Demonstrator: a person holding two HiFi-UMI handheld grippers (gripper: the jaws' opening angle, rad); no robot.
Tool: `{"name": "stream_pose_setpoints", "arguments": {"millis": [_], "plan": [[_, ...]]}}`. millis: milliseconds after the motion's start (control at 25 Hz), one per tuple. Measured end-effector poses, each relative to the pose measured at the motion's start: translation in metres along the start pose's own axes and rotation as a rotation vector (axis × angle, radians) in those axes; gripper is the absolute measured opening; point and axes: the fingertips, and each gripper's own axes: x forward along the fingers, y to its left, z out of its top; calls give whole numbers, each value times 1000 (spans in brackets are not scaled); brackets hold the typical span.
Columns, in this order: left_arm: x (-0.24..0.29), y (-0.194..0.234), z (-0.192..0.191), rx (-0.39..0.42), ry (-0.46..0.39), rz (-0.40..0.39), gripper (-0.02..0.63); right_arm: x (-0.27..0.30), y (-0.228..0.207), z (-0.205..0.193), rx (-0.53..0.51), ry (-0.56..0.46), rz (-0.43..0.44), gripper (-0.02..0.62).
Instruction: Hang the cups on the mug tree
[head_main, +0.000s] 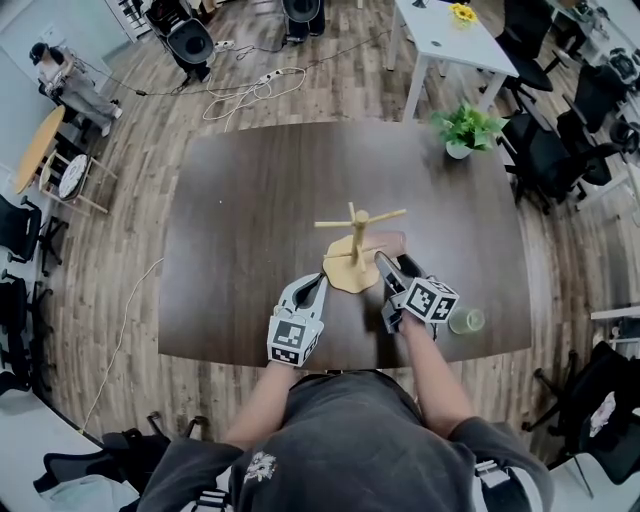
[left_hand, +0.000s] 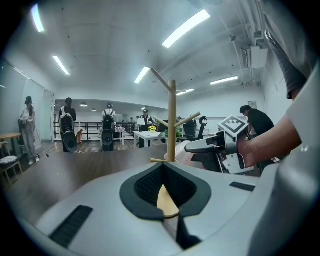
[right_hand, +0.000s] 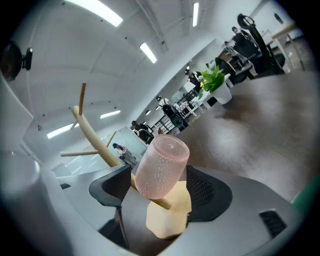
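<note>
A wooden mug tree (head_main: 357, 235) with bare upper pegs stands on its round base at the middle of the dark table (head_main: 240, 220). A pink textured cup (head_main: 387, 241) hangs upside down on a low peg on the tree's right side. In the right gripper view the pink cup (right_hand: 161, 167) sits between the jaws of my right gripper (right_hand: 160, 192), which stands open, with a slit showing beside the left pad. My left gripper (head_main: 312, 283) rests low just left of the base, shut and empty. A green cup (head_main: 466, 321) stands on the table to the right of my right gripper.
A potted plant (head_main: 465, 128) stands at the table's far right corner. The table's near edge runs just under both grippers. Office chairs, a white table (head_main: 450, 40) and floor cables (head_main: 255, 90) surround the table.
</note>
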Motion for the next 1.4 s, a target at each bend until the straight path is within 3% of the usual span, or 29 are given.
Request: {"name": "stream_pose_setpoints", "arguments": {"millis": [160, 600, 720, 1000, 1400], "plan": [[0, -7, 3, 2, -8, -18, 0, -18, 8, 2, -162, -18, -90, 347], [0, -31, 12, 40, -40, -126, 0, -72, 29, 4, -362, -101, -222, 344], [-1, -42, 22, 38, -77, -154, 0, -86, 41, 3, -463, -113, -244, 289], [-3, -80, 37, 55, -102, -161, 0, -125, 59, 5, -679, -121, -253, 69], [-44, -111, 47, 10, -146, -33, 0, -165, 83, 5, -782, -143, -150, 32]]}}
